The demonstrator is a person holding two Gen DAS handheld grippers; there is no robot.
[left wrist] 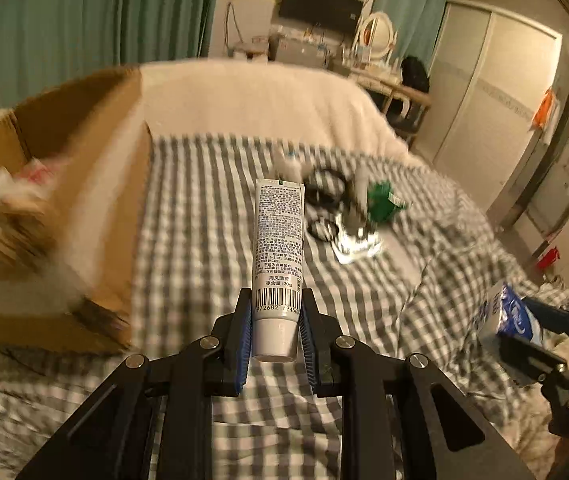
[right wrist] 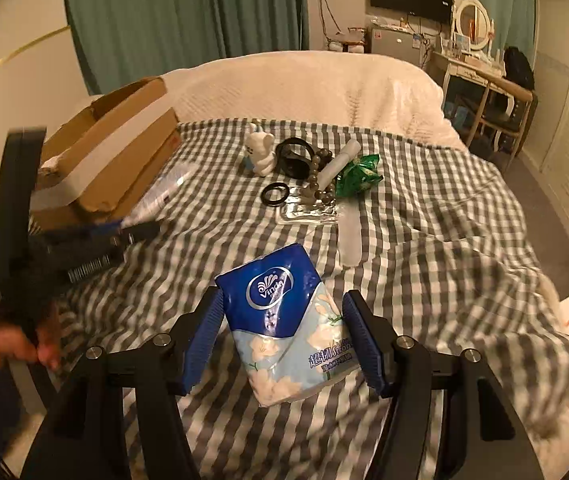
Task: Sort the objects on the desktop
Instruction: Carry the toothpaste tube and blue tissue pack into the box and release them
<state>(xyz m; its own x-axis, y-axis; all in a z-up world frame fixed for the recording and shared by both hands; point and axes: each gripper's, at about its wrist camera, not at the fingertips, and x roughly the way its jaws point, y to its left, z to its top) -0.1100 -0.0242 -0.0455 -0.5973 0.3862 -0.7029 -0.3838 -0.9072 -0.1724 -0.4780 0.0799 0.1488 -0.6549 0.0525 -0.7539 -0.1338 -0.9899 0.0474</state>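
Gripping a white toothpaste tube (left wrist: pixel 278 256) near its cap end, the left hand-held gripper (left wrist: pixel 276 332) has its blue pads closed against both sides of the tube; the tube's long axis runs straight ahead along the fingers, crimped end farthest out. Ahead and to the left of this gripper, close by, sits the open cardboard box (left wrist: pixel 84 184), blurred in this view; judged the likely destination, it lies on the left gripper's side, making that the nearer of the two. Right hand-held gripper (right wrist: pixel 284 340): pads spread wide, straddling a blue tissue pack (right wrist: pixel 284 320) that lies on the checked bedspread (right wrist: pixel 444 200); no pad is clearly touching the pack, so it appears not yet held. Pack's long axis runs roughly forward between the fingers, slightly skewed. Farther ahead of the right gripper, well apart: a white figurine (right wrist: pixel 260 154), black rings (right wrist: pixel 294 152), beads (right wrist: pixel 318 184), a green packet (right wrist: pixel 358 174).
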